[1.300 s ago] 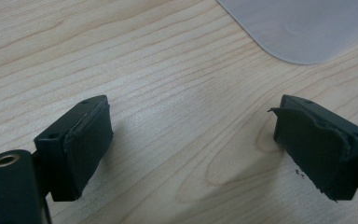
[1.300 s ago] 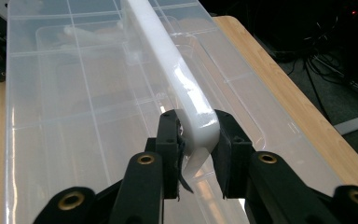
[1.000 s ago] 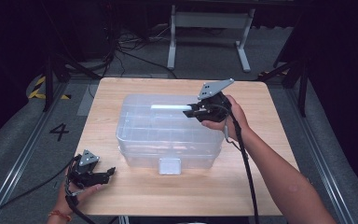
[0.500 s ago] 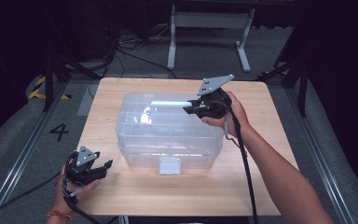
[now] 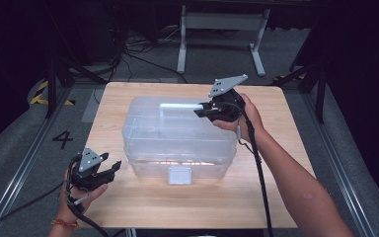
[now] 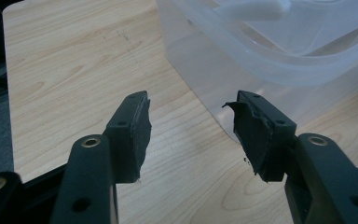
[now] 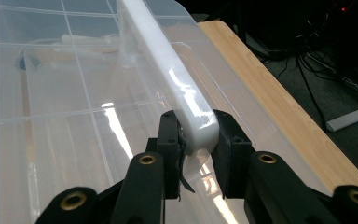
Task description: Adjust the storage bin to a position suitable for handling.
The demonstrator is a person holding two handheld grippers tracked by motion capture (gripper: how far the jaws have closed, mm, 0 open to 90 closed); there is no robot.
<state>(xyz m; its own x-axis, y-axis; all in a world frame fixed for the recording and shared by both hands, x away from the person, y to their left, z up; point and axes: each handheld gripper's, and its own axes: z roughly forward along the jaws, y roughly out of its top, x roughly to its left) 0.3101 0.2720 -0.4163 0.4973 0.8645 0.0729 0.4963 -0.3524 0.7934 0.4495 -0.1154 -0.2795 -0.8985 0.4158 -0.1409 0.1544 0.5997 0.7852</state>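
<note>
A clear plastic storage box (image 5: 177,143) with a lid stands in the middle of the wooden table (image 5: 276,187). Its white carry handle (image 5: 180,106) lies along the top of the lid. My right gripper (image 5: 201,111) is shut on the handle's right end; in the right gripper view both pads clamp the white bar (image 7: 168,60) above the ribbed lid (image 7: 51,93). My left gripper (image 5: 113,168) hovers off the box's front left corner. Its jaws have just been closing and stand open with nothing between them (image 6: 191,135). The box wall (image 6: 200,70) lies just ahead of them.
A flat latch (image 5: 179,175) sits at the middle of the box's front wall. Bare tabletop runs along the front and left of the box. Behind the table stands a grey metal frame (image 5: 217,22) among floor cables. A "4" (image 5: 62,139) marks the floor at left.
My left gripper has risen off the table near the front left corner and its jaws have narrowed. The right gripper keeps its hold on the handle and has hardly moved.
</note>
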